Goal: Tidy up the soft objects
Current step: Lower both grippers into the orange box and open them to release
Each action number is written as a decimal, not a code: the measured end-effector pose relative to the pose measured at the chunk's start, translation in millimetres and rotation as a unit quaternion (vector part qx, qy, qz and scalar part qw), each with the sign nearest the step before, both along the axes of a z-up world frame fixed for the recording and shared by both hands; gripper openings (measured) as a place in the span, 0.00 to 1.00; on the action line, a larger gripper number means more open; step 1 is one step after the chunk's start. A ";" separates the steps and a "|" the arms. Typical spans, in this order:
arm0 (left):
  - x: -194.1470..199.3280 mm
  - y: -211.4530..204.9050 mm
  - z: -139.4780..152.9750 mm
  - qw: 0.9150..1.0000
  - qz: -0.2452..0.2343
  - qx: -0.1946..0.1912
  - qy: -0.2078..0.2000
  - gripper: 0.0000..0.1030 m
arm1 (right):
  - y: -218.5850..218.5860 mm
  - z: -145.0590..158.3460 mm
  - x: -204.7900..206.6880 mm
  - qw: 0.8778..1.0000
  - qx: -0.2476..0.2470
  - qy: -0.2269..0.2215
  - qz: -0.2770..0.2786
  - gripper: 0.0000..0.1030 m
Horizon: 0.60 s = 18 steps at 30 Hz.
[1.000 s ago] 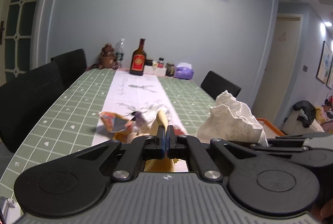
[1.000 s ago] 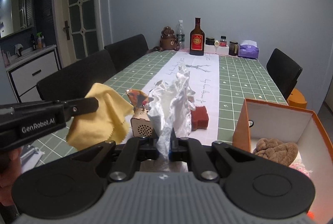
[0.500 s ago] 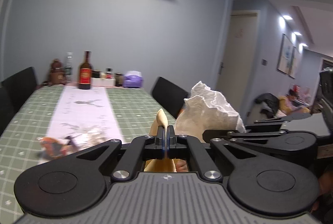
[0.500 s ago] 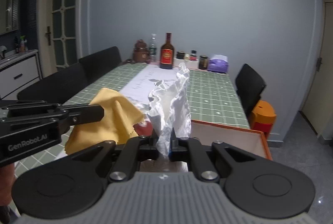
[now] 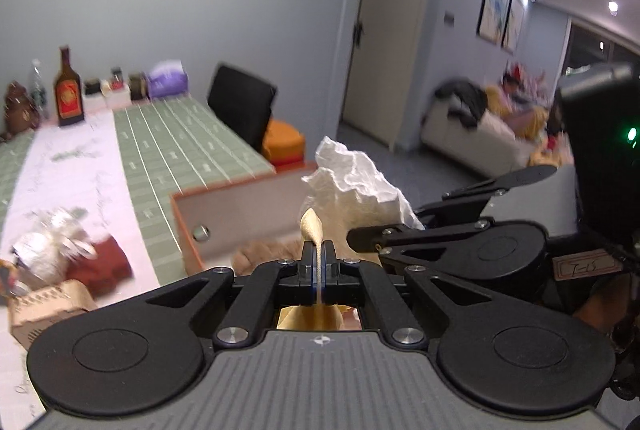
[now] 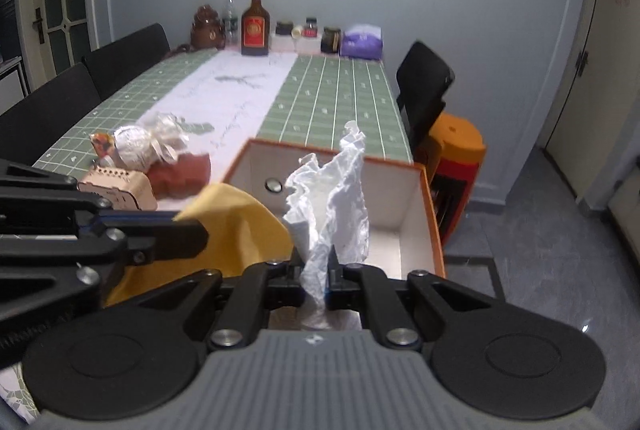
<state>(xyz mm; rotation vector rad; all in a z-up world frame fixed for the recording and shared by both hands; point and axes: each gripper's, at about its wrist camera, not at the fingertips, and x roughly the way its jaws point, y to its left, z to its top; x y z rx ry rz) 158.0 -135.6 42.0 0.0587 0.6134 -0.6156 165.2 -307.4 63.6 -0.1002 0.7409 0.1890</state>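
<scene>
My left gripper (image 5: 319,264) is shut on a yellow cloth (image 5: 312,226), which hangs below it in the right wrist view (image 6: 240,226). My right gripper (image 6: 318,270) is shut on a crumpled white tissue (image 6: 334,198), also seen in the left wrist view (image 5: 356,190). Both are held above an orange box with white inside (image 6: 412,198) at the table's near right corner. A brown plush (image 5: 264,254) lies in the box. The left gripper (image 6: 100,226) is just left of the right one.
On the table left of the box lie a dark red cloth (image 6: 182,174), a silver foil bundle (image 6: 148,146) and a small wooden box (image 6: 120,188). Bottles and jars (image 6: 256,26) stand at the far end. Black chairs (image 6: 424,86) and an orange stool (image 6: 460,146) stand beside the table.
Both grippers have swung right with their loads, from over the table's middle to above the orange box. Their grips are unchanged.
</scene>
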 end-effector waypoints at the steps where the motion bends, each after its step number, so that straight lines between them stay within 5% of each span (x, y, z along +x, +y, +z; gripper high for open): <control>1: 2.7 -3.9 -5.9 1.000 -0.003 0.008 0.009 0.01 | -2.2 -5.9 2.5 1.000 0.004 0.008 -0.001 0.05; 18: 27.9 -36.0 -54.5 0.989 -0.032 0.119 0.082 0.01 | -18.5 -72.8 27.4 0.992 0.014 0.125 0.025 0.06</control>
